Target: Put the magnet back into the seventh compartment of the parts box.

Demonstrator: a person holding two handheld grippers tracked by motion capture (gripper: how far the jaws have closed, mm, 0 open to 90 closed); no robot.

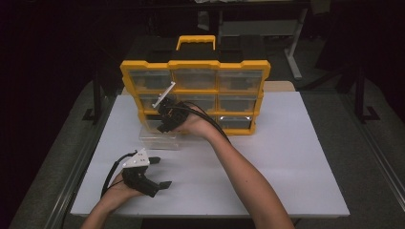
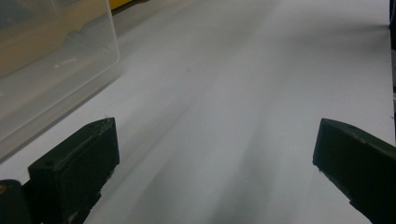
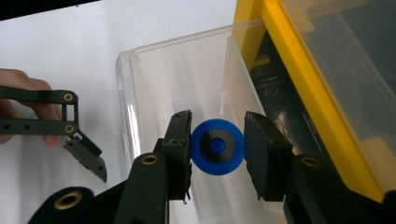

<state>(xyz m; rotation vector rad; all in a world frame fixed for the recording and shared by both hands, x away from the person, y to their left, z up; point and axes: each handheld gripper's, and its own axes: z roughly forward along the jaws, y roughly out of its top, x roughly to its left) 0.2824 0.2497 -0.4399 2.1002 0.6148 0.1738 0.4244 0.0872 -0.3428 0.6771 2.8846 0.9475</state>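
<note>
Blue disc [image 3: 217,147] with dark centre, clamped edge to edge between the jaws of right gripper [image 3: 217,150]; held directly above clear plastic drawer [image 3: 187,93], pulled out at bottom left of yellow organiser [image 1: 195,95] and resting on white table [image 1: 286,157]. Whether the disc touches the drawer floor: cannot tell.

Right gripper [image 1: 167,117], seen from above: at far centre-left of table, against organiser front, over the drawer [image 1: 160,138].

Left gripper [image 1: 160,171]: near left of table, jaws spread wide, nothing between them, idle above bare tabletop [image 2: 233,93]; corner of the drawer [image 2: 56,60] to its far left.

Status, judged: drawer out, disc gripped at drawer mouth. Direction of transfer, in or out, not determinable. Remaining: release or lift of disc, then drawer pushed back into its slot. Other organiser drawers shut.
</note>
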